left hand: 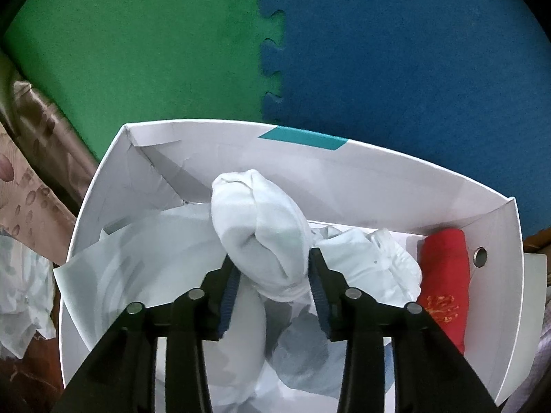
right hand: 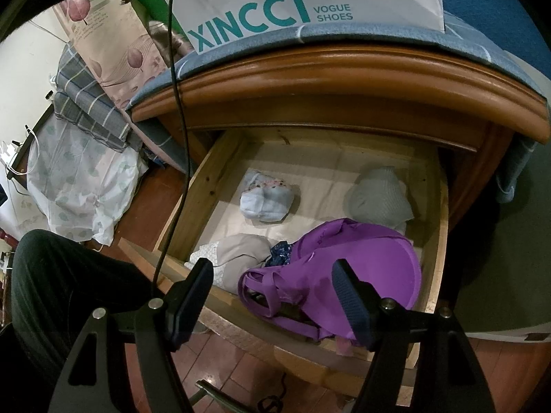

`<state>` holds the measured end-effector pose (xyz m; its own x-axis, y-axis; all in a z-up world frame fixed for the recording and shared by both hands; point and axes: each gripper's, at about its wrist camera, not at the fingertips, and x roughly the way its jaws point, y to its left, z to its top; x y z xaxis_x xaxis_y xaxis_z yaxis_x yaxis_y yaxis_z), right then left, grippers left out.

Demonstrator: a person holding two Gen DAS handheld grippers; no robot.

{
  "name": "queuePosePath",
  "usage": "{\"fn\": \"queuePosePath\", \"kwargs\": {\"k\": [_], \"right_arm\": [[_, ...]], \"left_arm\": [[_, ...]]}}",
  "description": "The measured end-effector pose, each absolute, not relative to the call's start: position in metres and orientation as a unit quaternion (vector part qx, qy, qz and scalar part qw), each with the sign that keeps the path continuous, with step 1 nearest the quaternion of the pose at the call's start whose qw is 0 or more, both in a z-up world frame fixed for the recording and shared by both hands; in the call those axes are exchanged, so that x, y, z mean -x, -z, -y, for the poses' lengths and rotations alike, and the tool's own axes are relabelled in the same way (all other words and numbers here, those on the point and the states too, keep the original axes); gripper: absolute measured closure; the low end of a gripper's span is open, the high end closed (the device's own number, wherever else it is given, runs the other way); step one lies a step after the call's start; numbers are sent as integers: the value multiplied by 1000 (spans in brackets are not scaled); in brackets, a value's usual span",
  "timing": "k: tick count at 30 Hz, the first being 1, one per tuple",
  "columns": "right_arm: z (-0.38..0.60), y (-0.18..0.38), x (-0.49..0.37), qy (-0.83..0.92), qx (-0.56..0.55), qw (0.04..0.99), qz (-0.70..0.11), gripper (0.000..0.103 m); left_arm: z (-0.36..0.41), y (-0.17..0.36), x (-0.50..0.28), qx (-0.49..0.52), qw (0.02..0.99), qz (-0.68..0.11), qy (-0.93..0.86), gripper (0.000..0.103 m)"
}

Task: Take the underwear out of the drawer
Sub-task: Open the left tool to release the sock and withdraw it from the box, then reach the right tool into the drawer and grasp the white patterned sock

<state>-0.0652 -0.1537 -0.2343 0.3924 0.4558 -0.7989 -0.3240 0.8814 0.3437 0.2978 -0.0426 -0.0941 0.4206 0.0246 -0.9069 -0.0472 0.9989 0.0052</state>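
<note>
In the left wrist view my left gripper point(left hand: 273, 268) is shut on a rolled white underwear point(left hand: 261, 227), held over a white shoe box point(left hand: 378, 172) that holds white tissue paper and a red folded garment point(left hand: 446, 282). In the right wrist view my right gripper point(right hand: 272, 275) is open and empty above the front of the open wooden drawer point(right hand: 193, 186). The drawer holds a purple garment point(right hand: 330, 272), a light blue roll point(right hand: 267, 199), a grey roll point(right hand: 378, 196) and a beige piece point(right hand: 241, 251).
The shoe box point(right hand: 275, 10) stands on the bed above the drawer, on green point(left hand: 137, 51) and blue point(left hand: 413, 51) foam mats. A black cable point(right hand: 177, 103) hangs down at the drawer's left. A person's dark-clad leg point(right hand: 62, 289) is at left. Folded bedding point(right hand: 86, 110) lies beyond.
</note>
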Motion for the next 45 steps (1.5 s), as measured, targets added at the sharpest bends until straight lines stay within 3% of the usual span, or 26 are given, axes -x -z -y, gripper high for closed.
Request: {"fn": "queuePosePath", "kwargs": {"k": [1, 3, 10, 14, 15, 20, 25, 28, 34, 45], "right_arm": [[154, 234, 65, -233, -66, 832, -499, 30], [155, 234, 65, -230, -67, 832, -500, 30], [181, 230, 60, -189, -105, 845, -489, 30], [196, 234, 58, -157, -130, 847, -491, 30], [197, 235, 58, -153, -132, 846, -493, 30], [184, 239, 57, -148, -94, 849, -499, 30], [175, 250, 56, -139, -36, 847, -512, 30], [180, 255, 55, -145, -54, 838, -523, 30], [154, 262, 48, -176, -25, 818, -547, 30], [-13, 280, 10, -287, 295, 758, -505, 30]], "left_arm": [[41, 91, -296, 14, 847, -530, -25, 62], [35, 82, -290, 25, 860, -509, -24, 46], [9, 21, -212, 61, 899, -432, 48, 41], [-1, -9, -96, -17, 937, -326, 124, 8], [-5, -7, -58, -48, 942, -302, 141, 4], [-29, 51, 58, -124, 932, -290, 178, 4], [-69, 167, 123, -121, 894, -398, 168, 5], [-73, 205, 138, -133, 881, -420, 173, 7], [-71, 205, 138, -120, 887, -397, 203, 8], [-138, 184, 135, 39, 899, -402, 168, 8]]}}
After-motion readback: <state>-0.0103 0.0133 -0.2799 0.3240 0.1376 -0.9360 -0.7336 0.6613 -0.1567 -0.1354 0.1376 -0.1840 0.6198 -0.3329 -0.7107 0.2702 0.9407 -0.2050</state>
